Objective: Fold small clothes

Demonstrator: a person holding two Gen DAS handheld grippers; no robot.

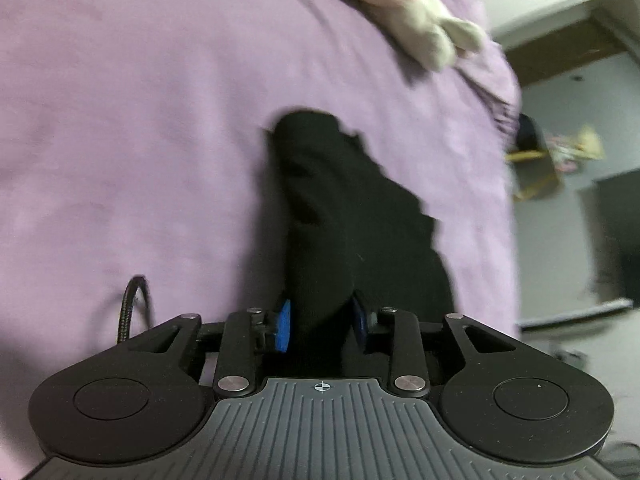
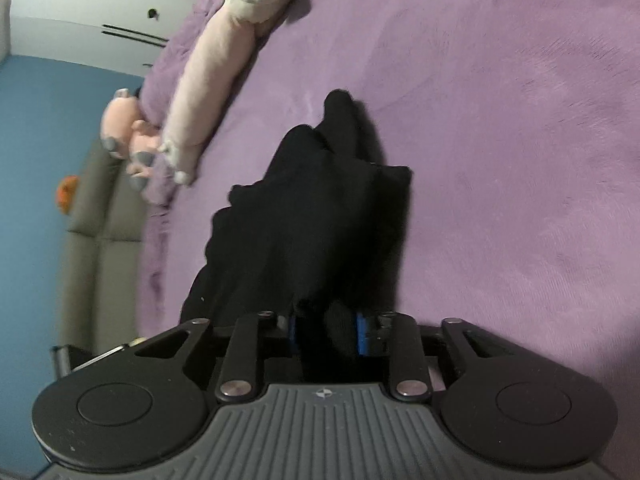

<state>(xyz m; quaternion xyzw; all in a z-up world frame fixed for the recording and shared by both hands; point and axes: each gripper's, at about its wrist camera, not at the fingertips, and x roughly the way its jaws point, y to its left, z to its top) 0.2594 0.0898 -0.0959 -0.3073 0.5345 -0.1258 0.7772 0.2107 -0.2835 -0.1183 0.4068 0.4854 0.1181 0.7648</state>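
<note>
A small black garment (image 1: 344, 208) hangs crumpled over the purple bedspread (image 1: 140, 140). My left gripper (image 1: 322, 326) is shut on one edge of it, its blue pads (image 1: 284, 326) pressed into the cloth. In the right wrist view the same black garment (image 2: 312, 216) trails from my right gripper (image 2: 326, 330), which is shut on another edge between its blue pads (image 2: 362, 334). The cloth's far end touches the bedspread (image 2: 500, 160). Its shape is too bunched to tell the type.
A long pale plush toy (image 2: 208, 80) and a pink plush (image 2: 124, 124) lie along the bed's edge; the plush paw also shows in the left wrist view (image 1: 432, 36). A grey upholstered bench (image 2: 96, 216), blue wall and shelving (image 1: 540, 160) lie beyond the bed.
</note>
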